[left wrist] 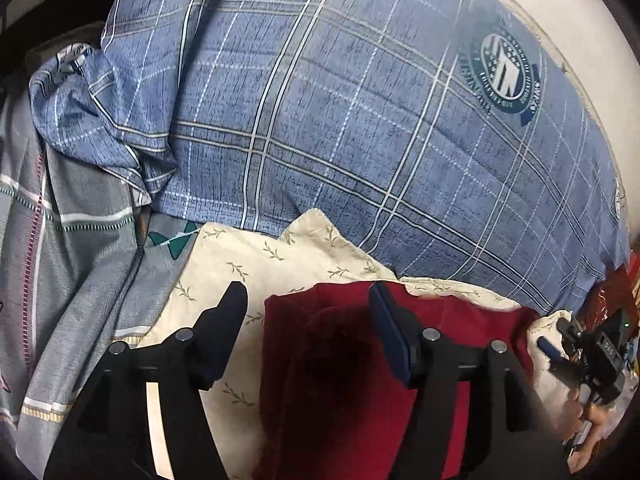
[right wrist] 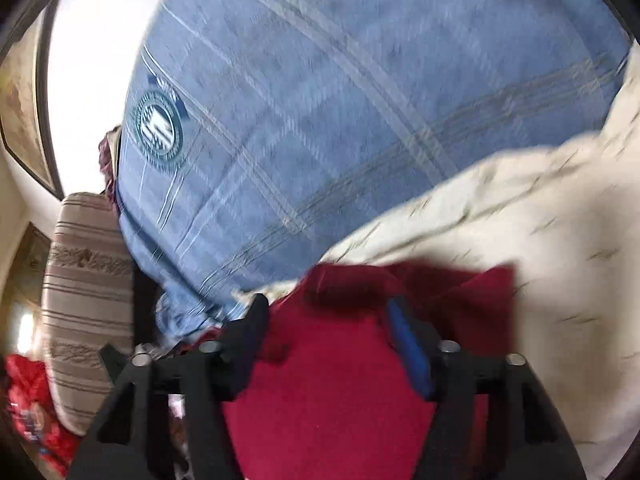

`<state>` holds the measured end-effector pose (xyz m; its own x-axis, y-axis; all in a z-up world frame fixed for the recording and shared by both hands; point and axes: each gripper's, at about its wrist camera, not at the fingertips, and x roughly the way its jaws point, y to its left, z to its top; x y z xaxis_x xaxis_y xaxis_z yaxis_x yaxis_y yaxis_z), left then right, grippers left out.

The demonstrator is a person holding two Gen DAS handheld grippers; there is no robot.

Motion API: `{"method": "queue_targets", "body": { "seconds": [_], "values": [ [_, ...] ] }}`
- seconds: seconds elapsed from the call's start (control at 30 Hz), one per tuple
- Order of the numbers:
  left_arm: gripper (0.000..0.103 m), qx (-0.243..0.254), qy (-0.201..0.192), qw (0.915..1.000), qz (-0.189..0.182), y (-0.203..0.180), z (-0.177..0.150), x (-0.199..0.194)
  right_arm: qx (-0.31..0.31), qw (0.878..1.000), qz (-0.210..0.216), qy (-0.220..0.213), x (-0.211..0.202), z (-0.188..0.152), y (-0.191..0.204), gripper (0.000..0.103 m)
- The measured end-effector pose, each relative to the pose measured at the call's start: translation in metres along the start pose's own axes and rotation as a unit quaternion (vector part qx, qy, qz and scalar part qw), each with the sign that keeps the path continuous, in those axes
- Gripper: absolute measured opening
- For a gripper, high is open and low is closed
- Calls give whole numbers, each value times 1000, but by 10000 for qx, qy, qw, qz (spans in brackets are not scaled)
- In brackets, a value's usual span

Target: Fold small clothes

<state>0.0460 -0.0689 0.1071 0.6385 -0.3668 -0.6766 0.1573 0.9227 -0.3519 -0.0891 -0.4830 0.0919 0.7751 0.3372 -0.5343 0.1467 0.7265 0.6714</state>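
A dark red garment (left wrist: 340, 380) lies folded over on a cream cloth with a leaf print (left wrist: 248, 264). My left gripper (left wrist: 308, 300) hovers at the garment's left edge with its jaws apart; one finger is over the cream cloth, the other over the red fabric, and nothing is pinched. At the right edge of the left wrist view my right gripper (left wrist: 560, 344) shows, held by a hand (left wrist: 592, 420). In the blurred right wrist view my right gripper (right wrist: 326, 312) stands open over the red garment (right wrist: 328, 392), which spreads between and below its fingers.
A bulky blue plaid quilt (left wrist: 340, 120) with a round emblem (left wrist: 504, 72) fills the space beyond the garment. A grey plaid sheet (left wrist: 72, 240) lies to the left. A striped cushion (right wrist: 88, 300) and red clutter (right wrist: 28, 400) sit at the left of the right wrist view.
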Motion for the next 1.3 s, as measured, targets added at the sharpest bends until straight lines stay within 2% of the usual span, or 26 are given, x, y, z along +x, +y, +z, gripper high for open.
{"method": "queue_targets", "body": {
  "seconds": [0.1, 0.17, 0.23, 0.33, 0.4, 0.43, 0.53, 0.57, 0.63, 0.67, 0.73, 0.8, 0.93, 1.07, 1.1, 1.17, 1.3],
  "values": [
    [64, 76, 94, 9999, 54, -5, -4, 6, -415, 9991, -18, -14, -9, -5, 17, 60],
    [64, 174, 233, 9994, 186, -9, -10, 15, -946, 9951, -288, 82, 0, -12, 36, 51],
    [64, 318, 454, 9976, 422, -11, -17, 30, -1391, 9865, -810, 293, 25, -17, 48, 44],
    [64, 478, 678, 9940, 714, -9, -27, 46, -1553, 9770, -1366, 513, 60, -16, 41, 33],
    [65, 498, 739, 9925, 839, -5, -31, 53, -1750, 9562, -2314, 386, 79, -12, 27, 28],
    [67, 483, 764, 9923, 845, -4, -32, 56, -1689, 9503, -2591, 352, 84, -9, 17, 24],
    [68, 480, 767, 9922, 851, -3, -32, 58, -1003, 9675, -2309, 247, 77, 4, -6, 20],
    [68, 457, 769, 9924, 845, -3, -31, 58, -981, 9678, -2317, 114, 67, 7, -5, 27],
    [68, 446, 755, 9924, 859, -3, -30, 57, -1045, 9639, -2448, -52, 48, 7, 0, 29],
    [68, 443, 742, 9924, 873, -4, -30, 56, -1121, 9654, -2352, -86, 36, 3, 6, 29],
    [68, 455, 713, 9923, 902, -6, -29, 54, -1327, 9692, -2074, 21, 22, -10, 19, 30],
    [68, 504, 657, 9920, 952, -10, -31, 50, -1647, 9657, -1998, 179, 14, -29, 29, 30],
    [68, 633, 549, 9911, 1030, -18, -34, 41, -1777, 9533, -2361, 630, 35, -49, 17, 30],
    [68, 746, 489, 9903, 1061, -22, -36, 35, -1511, 9607, -2272, 505, 29, -43, 14, 32],
    [68, 779, 474, 9900, 1075, -23, -36, 34, -1473, 9625, -2241, 421, 24, -41, 19, 36],
    [68, 839, 436, 9894, 1106, -26, -36, 30, -1539, 9638, -2154, 327, 18, -43, 29, 51],
    [68, 976, 297, 9887, 1103, -34, -38, 17, -1814, 9643, -1875, 446, 27, -52, 58, 51]
  ]
}}
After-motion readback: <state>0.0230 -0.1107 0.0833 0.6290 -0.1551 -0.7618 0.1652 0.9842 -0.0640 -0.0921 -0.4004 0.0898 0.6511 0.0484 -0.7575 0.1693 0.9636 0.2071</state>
